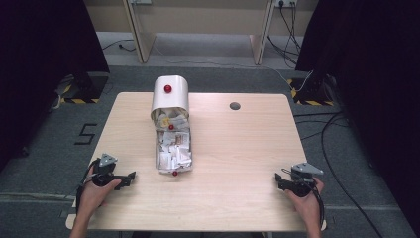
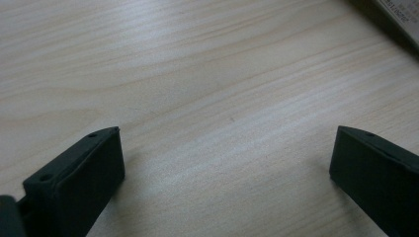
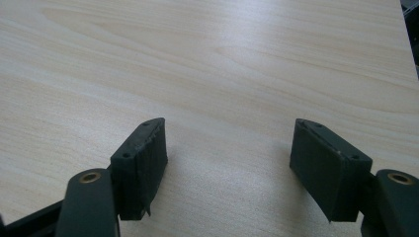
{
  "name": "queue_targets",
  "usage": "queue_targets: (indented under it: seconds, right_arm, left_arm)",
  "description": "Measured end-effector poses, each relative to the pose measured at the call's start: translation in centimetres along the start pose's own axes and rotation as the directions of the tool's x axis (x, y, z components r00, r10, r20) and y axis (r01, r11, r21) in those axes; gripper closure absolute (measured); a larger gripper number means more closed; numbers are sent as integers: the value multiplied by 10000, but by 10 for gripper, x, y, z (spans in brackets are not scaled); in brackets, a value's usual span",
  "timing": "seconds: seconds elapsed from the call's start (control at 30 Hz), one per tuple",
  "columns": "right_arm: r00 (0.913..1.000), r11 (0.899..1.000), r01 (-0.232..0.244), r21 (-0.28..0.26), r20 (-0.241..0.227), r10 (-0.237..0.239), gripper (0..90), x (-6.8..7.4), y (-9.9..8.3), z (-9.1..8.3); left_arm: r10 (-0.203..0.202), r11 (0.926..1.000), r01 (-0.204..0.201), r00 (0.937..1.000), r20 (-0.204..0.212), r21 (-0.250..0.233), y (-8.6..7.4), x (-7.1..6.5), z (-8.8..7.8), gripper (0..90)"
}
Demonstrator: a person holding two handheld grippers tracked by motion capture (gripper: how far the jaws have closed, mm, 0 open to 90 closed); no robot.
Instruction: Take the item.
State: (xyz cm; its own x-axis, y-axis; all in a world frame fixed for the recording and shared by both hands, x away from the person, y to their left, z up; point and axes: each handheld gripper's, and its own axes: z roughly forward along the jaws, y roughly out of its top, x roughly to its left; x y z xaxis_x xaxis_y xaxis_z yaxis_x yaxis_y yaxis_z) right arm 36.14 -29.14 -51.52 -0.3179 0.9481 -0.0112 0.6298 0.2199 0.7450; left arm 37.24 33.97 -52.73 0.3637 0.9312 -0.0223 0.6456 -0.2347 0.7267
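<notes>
A white container with a rounded lid and red knobs lies on its side at the table's middle, and crumpled white papers spill from it toward the front. My left gripper rests on the table near the front left, just left of the papers, open with nothing between its jaws. At the front right my right gripper lies on the wood, also open and empty. A corner of the container's box shows at the top right of the left gripper view.
The light wooden table has a round grommet hole at the back right. Bare wood lies between the papers and my right gripper. Cables run over the floor on the right.
</notes>
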Motion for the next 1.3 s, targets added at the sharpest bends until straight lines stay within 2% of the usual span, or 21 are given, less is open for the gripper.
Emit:
queue_targets:
  seconds: [0.3,0.43,0.47,0.5,0.93,1.13,1.3]
  right_arm:
    - [10000,10000,38,-35,-57,-38,344,1,0,-1]
    - [9997,9996,-177,-240,-152,174,348,2,0,-2]
    - [9986,9983,-404,-416,-352,390,351,3,0,-2]
    - [9986,9983,-381,-442,-391,363,351,4,1,-3]
    - [9944,9958,247,-879,-1000,-335,348,38,21,-5]
    - [9877,9928,572,-1057,-1387,-717,348,56,33,-4]
    - [9790,9884,908,-1219,-1712,-1111,351,74,45,-1]
  left_arm:
    - [-1,10000,1,10000,2,-1,0,0,0,0]
    - [-2,10000,2,10000,4,0,0,0,0,0]
    - [-2,10000,2,10000,4,-1,0,0,0,0]
    - [1,10000,-1,10000,3,1,0,0,0,0]
    - [-8,10000,8,10000,8,-4,0,0,0,0]
    - [-8,10000,8,10000,8,-3,0,0,0,0]
    - [-5,10000,5,10000,8,-2,0,0,0,0]
